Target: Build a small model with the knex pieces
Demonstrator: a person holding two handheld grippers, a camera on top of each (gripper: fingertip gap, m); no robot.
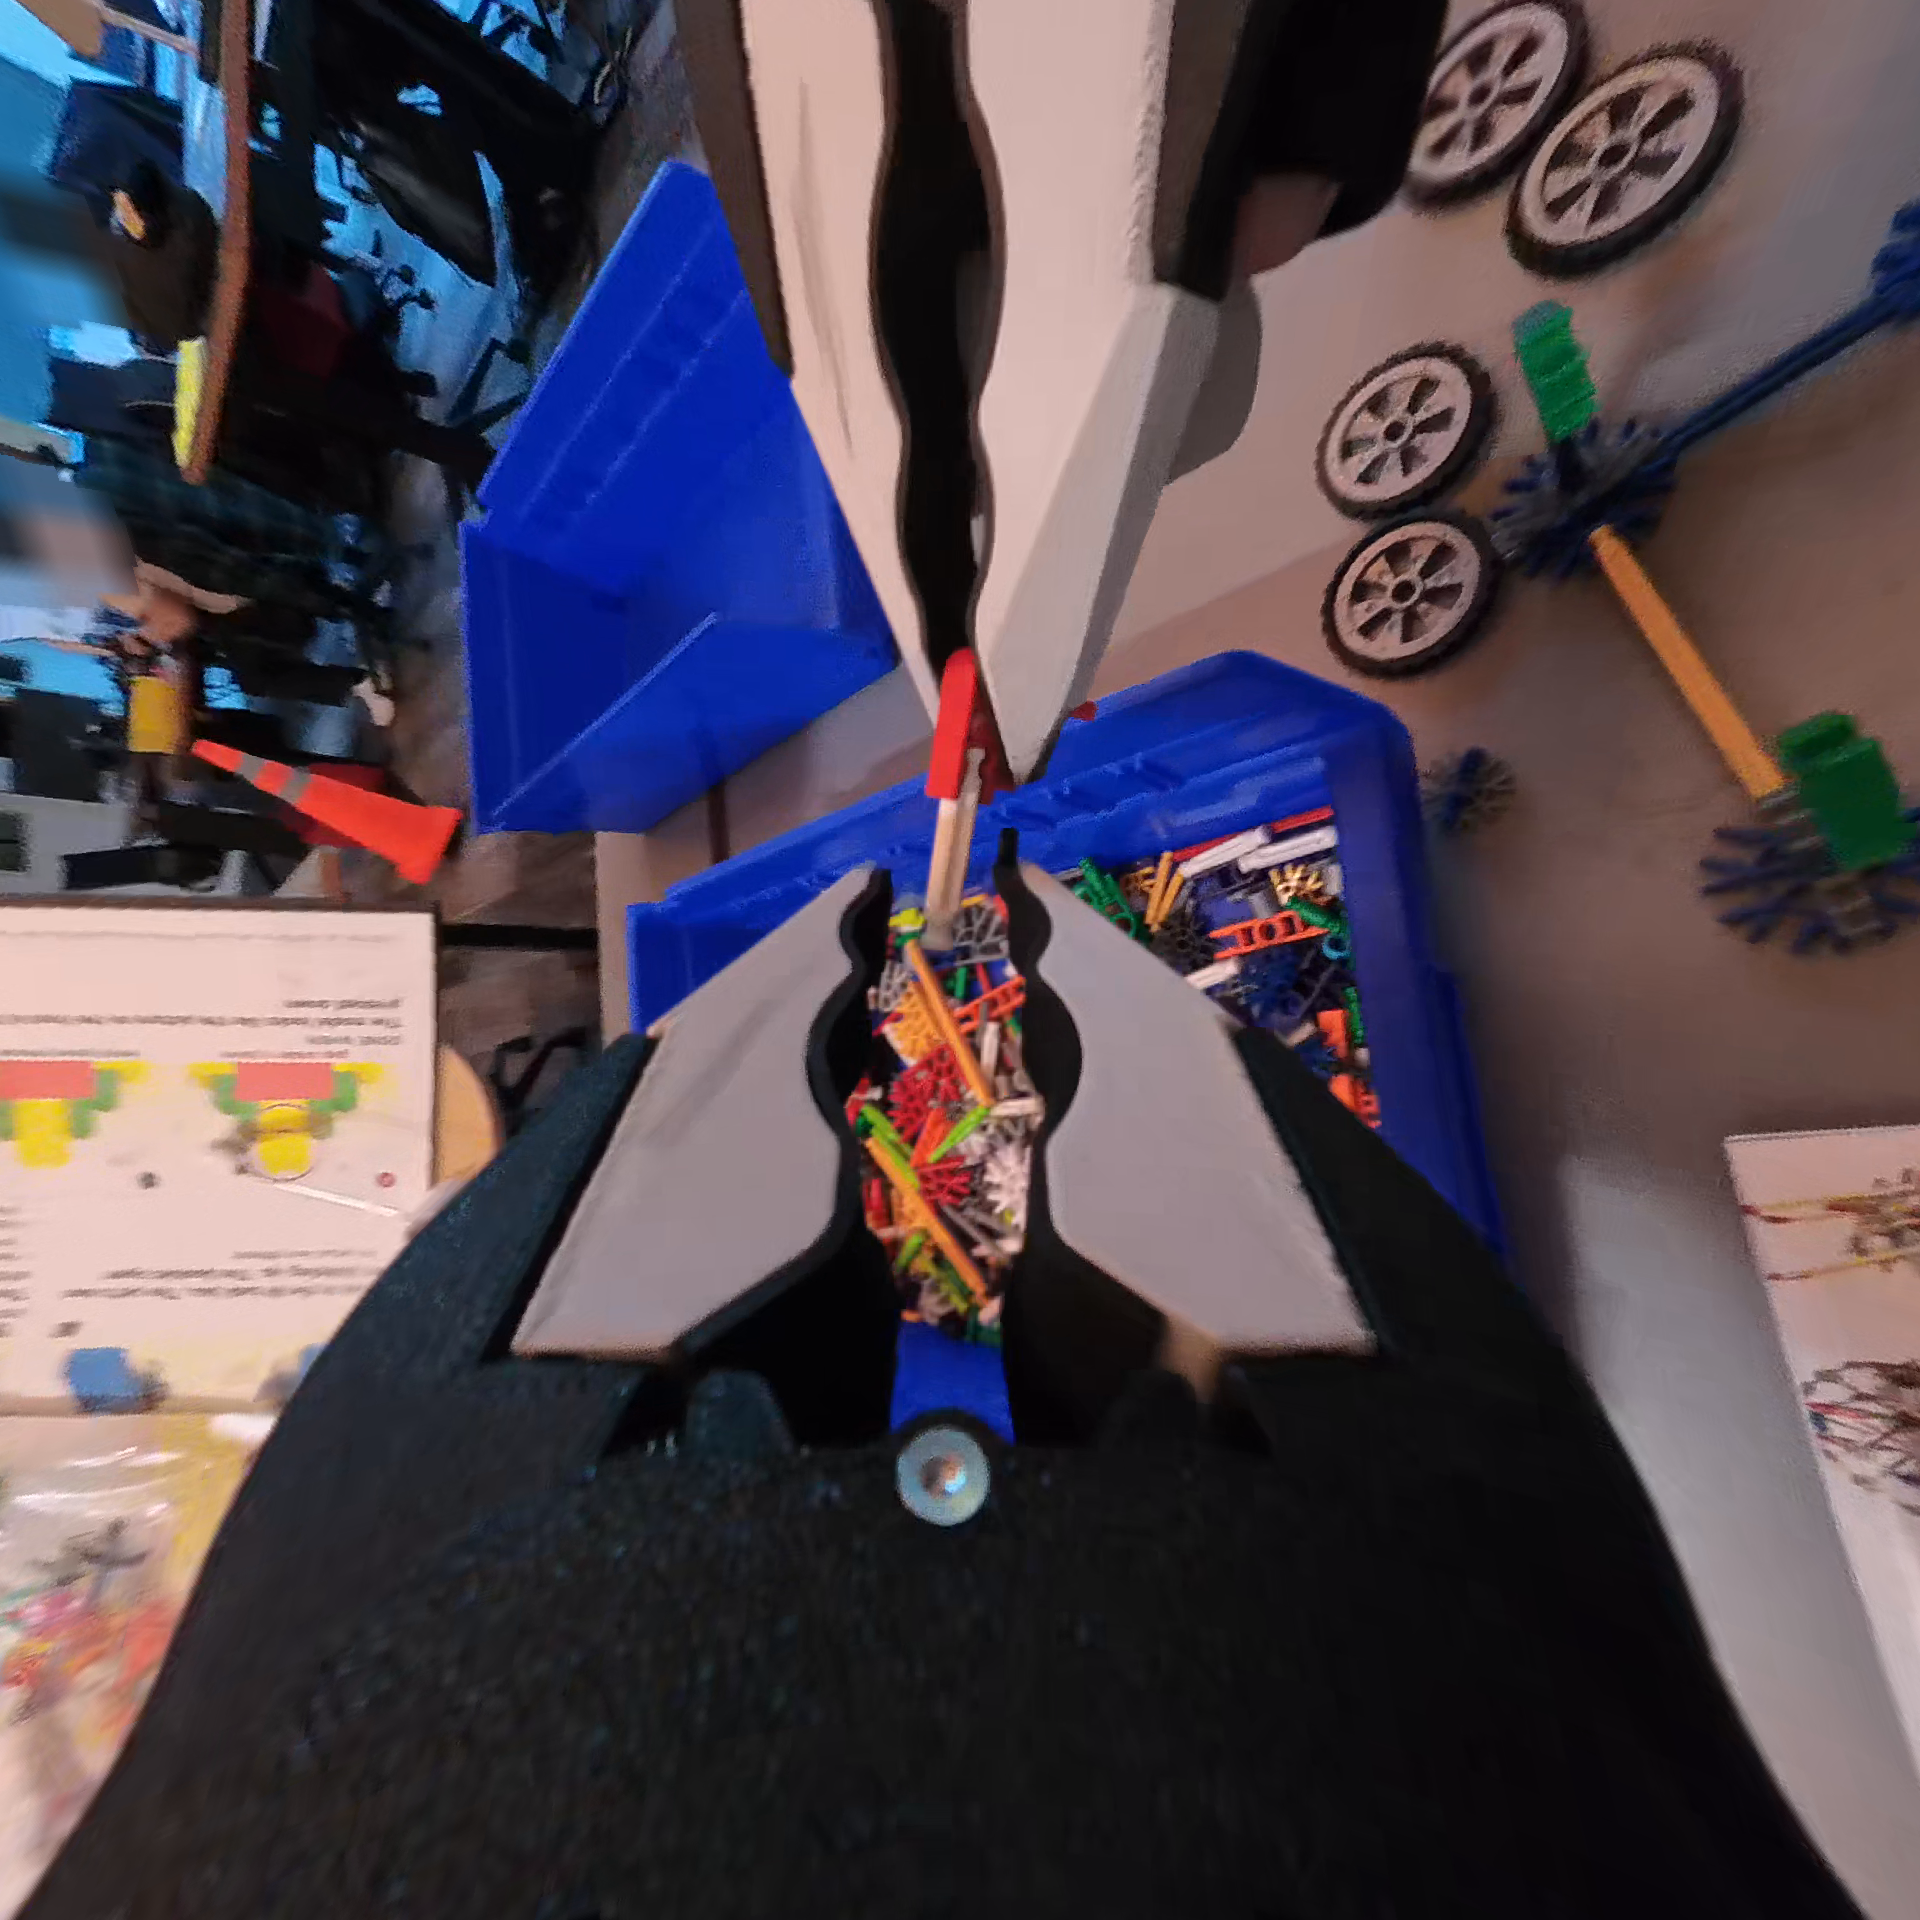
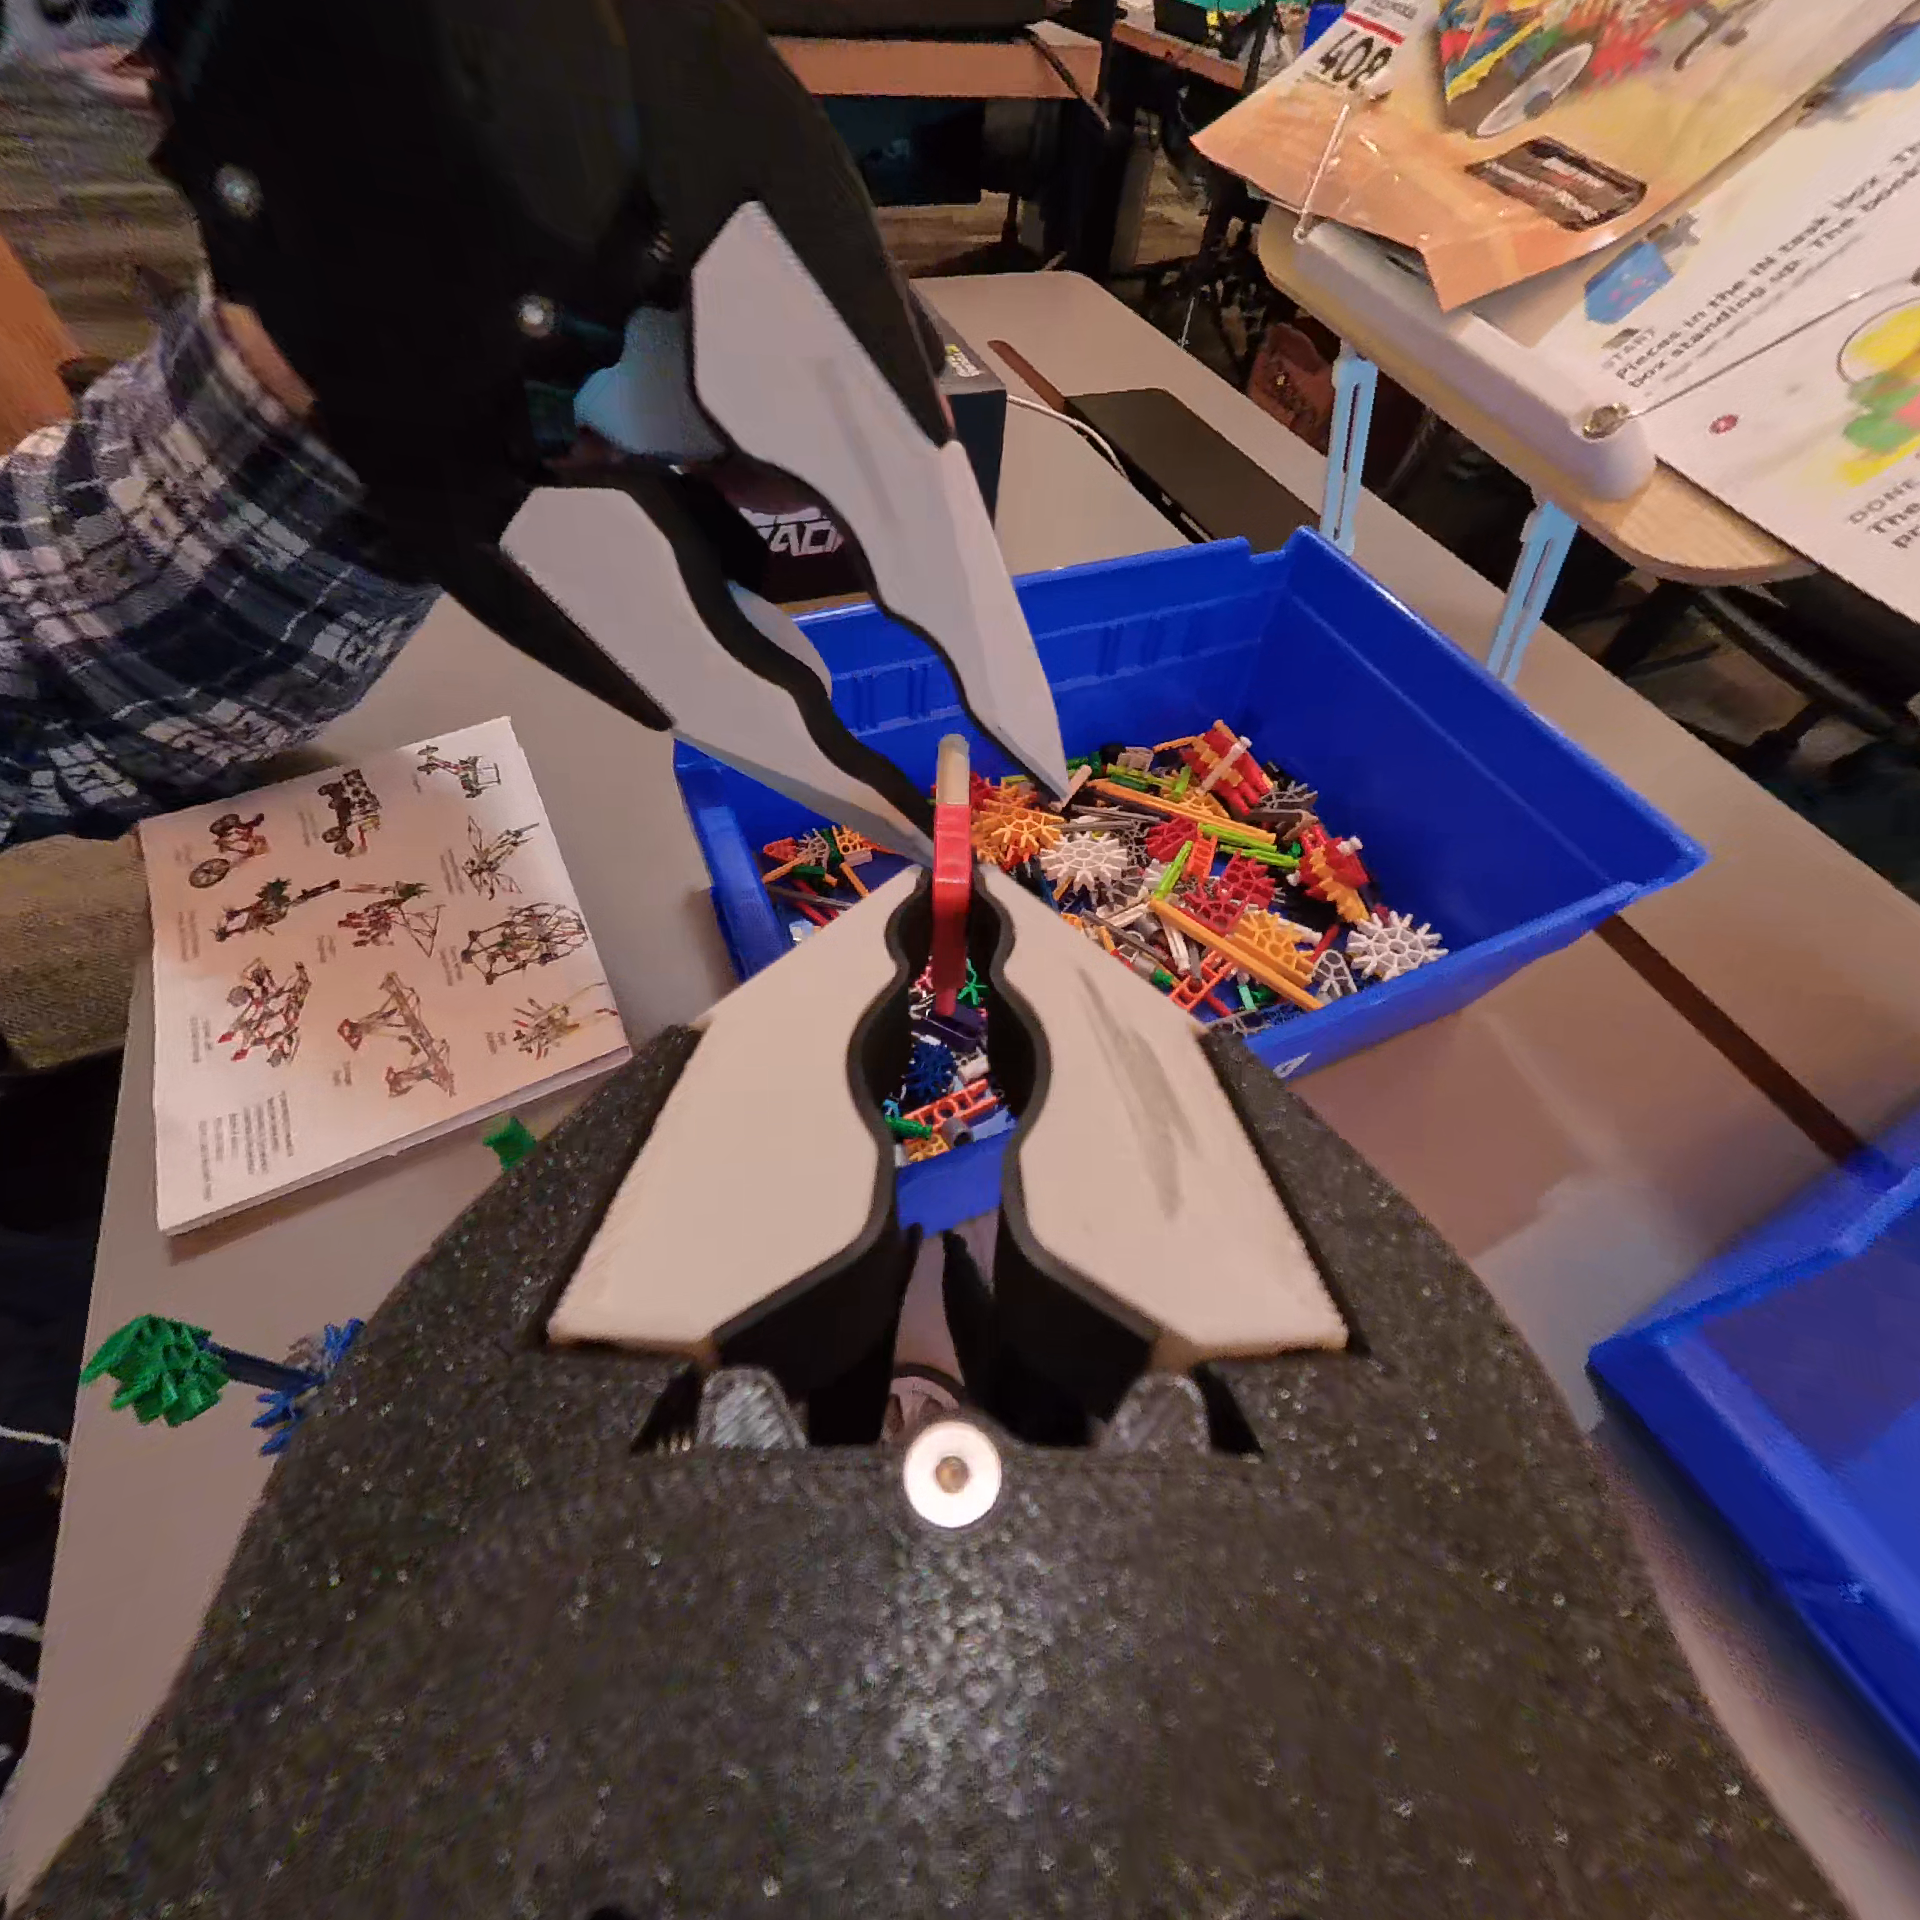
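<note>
Two grippers met over the bin point(image 2: 1455, 727).
Right gripper point(image 2: 951, 883) pinched a red connector point(image 2: 951, 894) carrying a rod point(image 1: 951, 842), frame centre; left gripper point(image 1: 940, 883), fingers slightly spread, flanked the rod's lower end.

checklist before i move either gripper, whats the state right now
1. right gripper clamped on red connector: ok
2. tan rod joined to the connector: ok
3. Rod fully seated: cannot tell
4. left gripper straddling the rod: ok
5. Left gripper clamped on the rod: not ok, jaws apart
6. Parts held over the blue bin: ok
</note>
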